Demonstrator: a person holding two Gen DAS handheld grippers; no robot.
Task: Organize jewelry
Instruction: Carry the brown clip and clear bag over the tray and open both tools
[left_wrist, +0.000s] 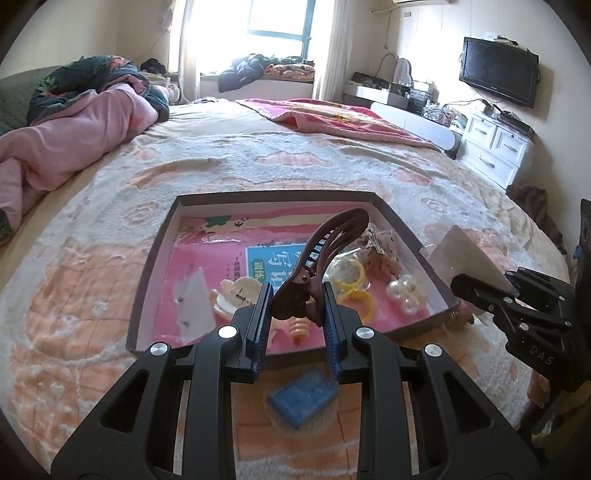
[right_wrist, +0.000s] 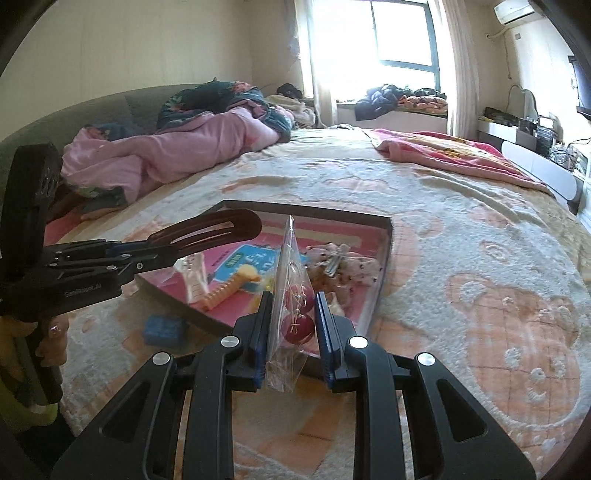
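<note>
My left gripper (left_wrist: 296, 291) is shut on the hinge end of a brown hair clip (left_wrist: 328, 240), which juts up over the near side of a shallow pink-lined box (left_wrist: 273, 195) on the bed. My right gripper (right_wrist: 293, 299) is shut on a clear plastic bag (right_wrist: 290, 258) with two red bead earrings (right_wrist: 297, 326) inside, held upright above the box's near rim (right_wrist: 388, 251). Each gripper shows in the other's view: the right gripper (left_wrist: 476, 291) at the box's right corner, the left gripper (right_wrist: 125, 251) with the hair clip (right_wrist: 214, 227) on the left.
In the box lie a cream hair claw (left_wrist: 236, 291), yellow rings (left_wrist: 349, 275), pearl beads (left_wrist: 404, 291) and a spotted fabric piece (right_wrist: 351, 269). A small blue box (left_wrist: 303, 400) sits on the blanket in front. A pink quilt (left_wrist: 74, 136) is heaped at the far left.
</note>
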